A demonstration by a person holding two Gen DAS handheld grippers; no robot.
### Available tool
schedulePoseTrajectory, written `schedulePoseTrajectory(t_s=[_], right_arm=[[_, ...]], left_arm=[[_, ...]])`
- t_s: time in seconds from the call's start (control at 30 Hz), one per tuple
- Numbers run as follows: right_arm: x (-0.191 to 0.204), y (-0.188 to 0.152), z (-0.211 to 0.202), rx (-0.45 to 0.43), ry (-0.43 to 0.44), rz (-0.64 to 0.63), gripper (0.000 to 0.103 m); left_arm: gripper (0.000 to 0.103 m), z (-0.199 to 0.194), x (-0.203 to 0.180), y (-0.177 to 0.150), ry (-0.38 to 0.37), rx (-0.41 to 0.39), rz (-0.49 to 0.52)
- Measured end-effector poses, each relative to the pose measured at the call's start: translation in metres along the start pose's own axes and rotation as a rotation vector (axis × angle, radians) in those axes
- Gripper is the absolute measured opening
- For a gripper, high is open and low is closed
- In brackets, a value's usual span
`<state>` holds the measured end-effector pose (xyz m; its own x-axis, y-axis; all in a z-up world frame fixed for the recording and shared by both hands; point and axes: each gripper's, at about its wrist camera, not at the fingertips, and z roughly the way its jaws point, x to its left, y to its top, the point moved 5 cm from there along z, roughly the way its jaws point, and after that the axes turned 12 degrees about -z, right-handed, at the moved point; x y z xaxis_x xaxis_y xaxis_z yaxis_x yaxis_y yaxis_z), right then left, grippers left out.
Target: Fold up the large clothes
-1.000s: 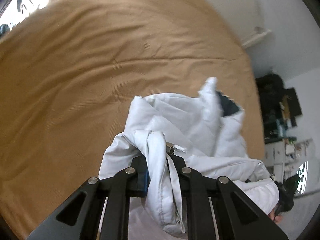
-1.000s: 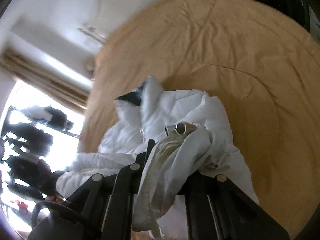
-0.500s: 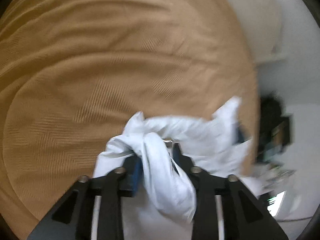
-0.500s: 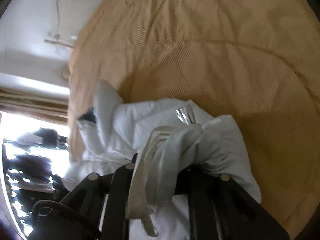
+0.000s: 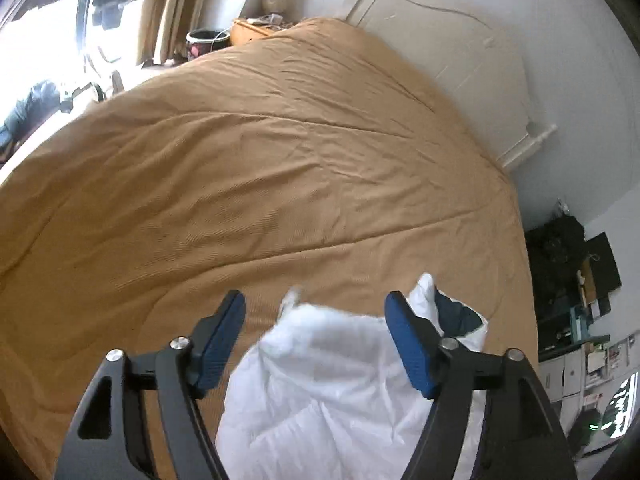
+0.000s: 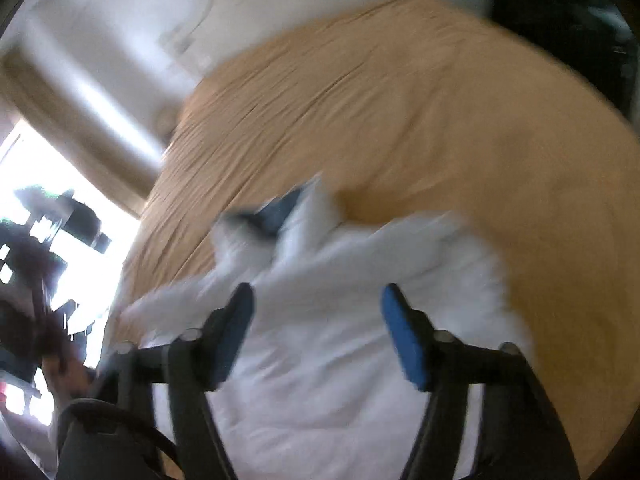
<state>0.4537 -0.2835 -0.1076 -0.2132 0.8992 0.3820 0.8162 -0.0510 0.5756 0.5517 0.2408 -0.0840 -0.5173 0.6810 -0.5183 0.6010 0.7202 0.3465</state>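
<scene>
Left wrist: tan bedspread [image 5: 280, 168] surrounds white jacket [image 5: 340, 380]; curtains [image 5: 176, 4] beyond.

Each gripper, the left gripper [image 5: 314, 322] and the right gripper [image 6: 316, 314], has black arms, shiny round screws and blue finger pads [image 5: 412, 344].

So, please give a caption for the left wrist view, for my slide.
Left gripper opening its fingers above the white jacket on the tan bed.
</scene>
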Motion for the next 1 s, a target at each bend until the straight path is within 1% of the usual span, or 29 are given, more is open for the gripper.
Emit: schedulePoseTrajectory(t_s=[0.03, 0.07, 0.13, 0.17, 0.2, 0.27, 0.3, 0.33, 0.37, 0.4, 0.43, 0.47, 0.5, 0.57, 0.6, 0.63, 0.67, 0.7, 0.73, 0.77, 0.8, 0.83, 0.87, 0.93, 0.97, 1.0], right_arm=[[0.013, -0.006, 0.012, 0.025, 0.015, -0.02, 0.058], [0.029, -0.012, 0.032, 0.062, 0.007, -0.053, 0.052], [0.044, -0.018, 0.074, 0.128, -0.047, -0.098, 0.045], [0.046, -0.02, 0.1, 0.174, -0.083, -0.1, 0.039], [0.043, -0.02, 0.118, 0.196, -0.126, -0.1, 0.036], [0.03, -0.016, 0.153, 0.237, -0.276, -0.117, 0.035], [0.026, -0.015, 0.166, 0.267, -0.304, -0.11, 0.035], [0.024, -0.014, 0.171, 0.28, -0.31, -0.11, 0.035], [0.024, -0.012, 0.171, 0.276, -0.314, -0.112, 0.035], [0.024, -0.008, 0.167, 0.267, -0.305, -0.102, 0.035], [0.022, -0.007, 0.159, 0.255, -0.29, -0.092, 0.035], [0.021, -0.005, 0.153, 0.245, -0.284, -0.089, 0.035], [0.015, -0.003, 0.146, 0.234, -0.299, -0.092, 0.035], [-0.007, -0.001, 0.131, 0.233, -0.386, -0.114, 0.034], [-0.025, -0.002, 0.127, 0.251, -0.429, -0.116, 0.034], [-0.042, -0.005, 0.124, 0.272, -0.44, -0.098, 0.032], [-0.056, -0.007, 0.121, 0.279, -0.438, -0.067, 0.02], [-0.07, -0.008, 0.113, 0.274, -0.443, -0.026, 0.014], [-0.08, -0.008, 0.106, 0.268, -0.449, 0.007, 0.007], [-0.091, -0.008, 0.091, 0.248, -0.461, 0.051, 0.007], [-0.093, -0.006, 0.081, 0.229, -0.472, 0.068, 0.007], [-0.089, -0.005, 0.06, 0.179, -0.467, 0.066, 0.008], [-0.083, -0.006, 0.047, 0.144, -0.437, 0.057, 0.009], [-0.049, -0.02, 0.011, 0.049, -0.282, 0.042, 0.011], [-0.031, -0.029, -0.001, 0.024, -0.228, 0.037, 0.012], [-0.013, -0.043, -0.011, 0.005, -0.188, 0.022, 0.012]], left_arm=[[0.073, -0.002, -0.004, -0.007, 0.0, 0.024, 0.011], [0.073, -0.004, -0.009, -0.021, 0.0, 0.062, 0.035], [0.073, 0.007, -0.022, -0.053, 0.03, 0.121, 0.102], [0.072, 0.016, -0.028, -0.07, 0.048, 0.152, 0.142], [0.071, 0.026, -0.034, -0.083, 0.055, 0.178, 0.17], [0.069, 0.058, -0.049, -0.12, 0.064, 0.257, 0.253], [0.063, 0.075, -0.056, -0.134, 0.079, 0.281, 0.298], [0.059, 0.088, -0.063, -0.144, 0.098, 0.288, 0.337], [0.058, 0.104, -0.069, -0.156, 0.128, 0.292, 0.389], [0.059, 0.123, -0.074, -0.162, 0.174, 0.275, 0.441], [0.059, 0.137, -0.073, -0.163, 0.231, 0.248, 0.455], [0.062, 0.152, -0.07, -0.16, 0.266, 0.223, 0.444], [0.064, 0.162, -0.067, -0.155, 0.274, 0.205, 0.426], [0.066, 0.177, -0.058, -0.143, 0.307, 0.182, 0.398], [0.068, 0.184, -0.054, -0.137, 0.323, 0.189, 0.382], [0.068, 0.184, -0.052, -0.131, 0.333, 0.2, 0.365], [0.066, 0.183, -0.05, -0.123, 0.341, 0.205, 0.348], [0.057, 0.179, -0.052, -0.118, 0.349, 0.195, 0.341], [0.05, 0.168, -0.052, -0.111, 0.364, 0.182, 0.337], [0.035, 0.156, -0.052, -0.106, 0.371, 0.163, 0.338], [0.035, 0.138, -0.054, -0.102, 0.354, 0.133, 0.342], [0.036, 0.106, -0.058, -0.102, 0.279, 0.087, 0.342], [0.04, 0.085, -0.06, -0.106, 0.229, 0.06, 0.339], [0.042, 0.045, -0.064, -0.128, 0.151, 0.033, 0.37], [0.043, 0.028, -0.064, -0.145, 0.126, 0.012, 0.394], [0.046, 0.019, -0.063, -0.16, 0.123, -0.003, 0.414]])
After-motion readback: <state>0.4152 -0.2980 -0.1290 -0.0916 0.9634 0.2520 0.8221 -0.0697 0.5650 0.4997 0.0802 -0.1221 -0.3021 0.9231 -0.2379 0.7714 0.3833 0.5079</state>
